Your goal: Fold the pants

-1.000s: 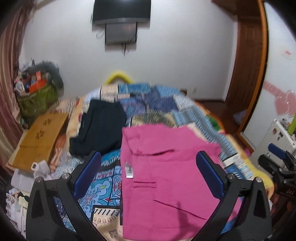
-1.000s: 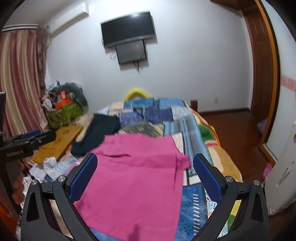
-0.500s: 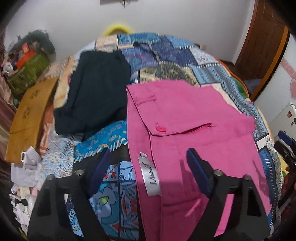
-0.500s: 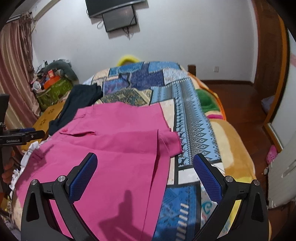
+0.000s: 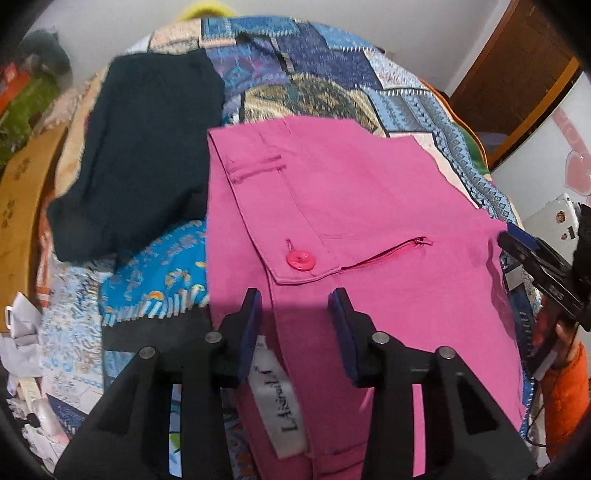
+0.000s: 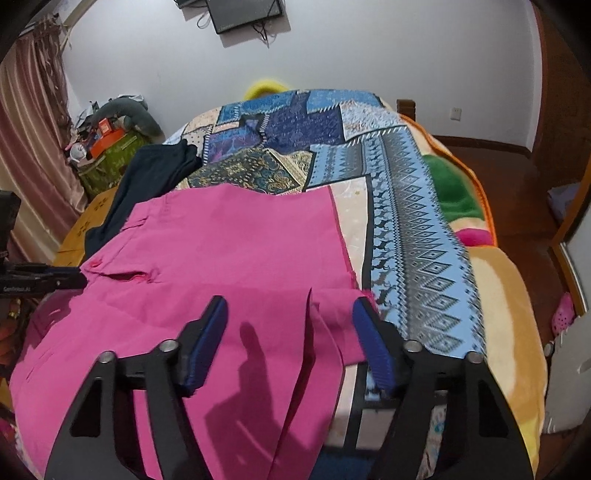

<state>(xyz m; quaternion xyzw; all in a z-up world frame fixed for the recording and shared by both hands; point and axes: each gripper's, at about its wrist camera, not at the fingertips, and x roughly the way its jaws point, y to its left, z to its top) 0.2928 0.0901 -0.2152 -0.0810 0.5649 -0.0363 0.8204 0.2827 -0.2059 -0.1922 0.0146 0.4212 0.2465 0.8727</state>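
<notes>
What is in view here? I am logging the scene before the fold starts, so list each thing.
pink pants: one, pink, spread flat on the bed, waistband toward the left gripper
dark garment: one, navy-black, on the bed beside the waistband
patchwork bedspread: one, blue patterned, covering the bed
cardboard box: one, brown, beside the bed
wall screen: one, black, on the far wall
left gripper: black with blue pads, open over the waistband
right gripper: black with blue pads, open over the leg ends

Pink pants [image 5: 362,206] legs cut off at frame bottom, label [image 5: 277,398] part-hidden behind left tongs [image 5: 295,306], dark garment [image 5: 140,147] blurred, wall screen [image 6: 243,13] cropped at top.
</notes>
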